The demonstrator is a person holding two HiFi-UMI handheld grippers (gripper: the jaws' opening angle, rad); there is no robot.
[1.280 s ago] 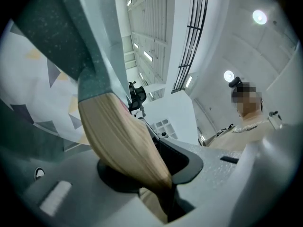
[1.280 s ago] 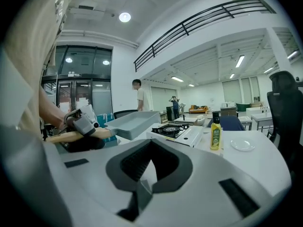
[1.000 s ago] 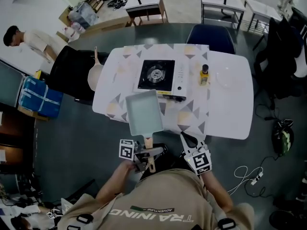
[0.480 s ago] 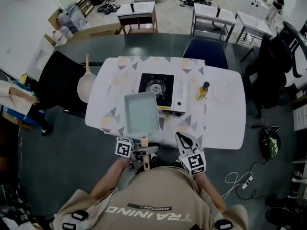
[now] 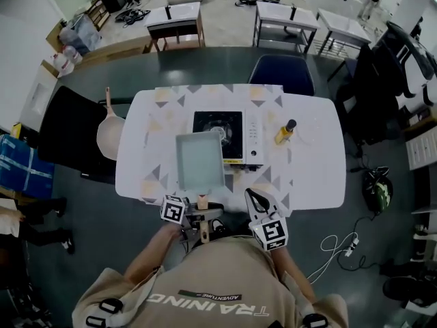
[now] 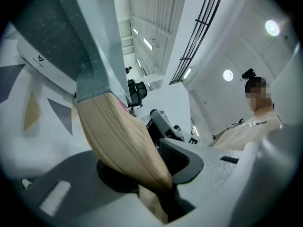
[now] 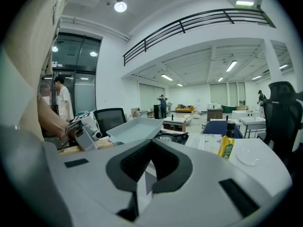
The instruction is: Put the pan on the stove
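Observation:
The pan (image 5: 200,160) is a grey-blue rectangular pan with a wooden handle (image 5: 203,202). It hangs over the near half of the white table (image 5: 321,176), and its far edge reaches the near left corner of the black portable stove (image 5: 220,130). My left gripper (image 5: 198,216) is shut on the handle (image 6: 120,136), and the pan's underside (image 6: 71,37) fills the left gripper view. To the right of the handle, at the table's near edge, my right gripper (image 5: 255,201) is shut and holds nothing. The right gripper view shows the pan (image 7: 135,129) raised, with the stove (image 7: 170,137) behind it.
A yellow oil bottle (image 5: 285,131) and a clear glass dish (image 5: 311,130) stand right of the stove. A black chair (image 5: 72,139) with a pale paddle-shaped board (image 5: 108,132) is left of the table. A blue chair (image 5: 283,70) is at the far side.
The pan has moved away from me toward the stove and now overlaps its near corner. The person at the left has gone out of view.

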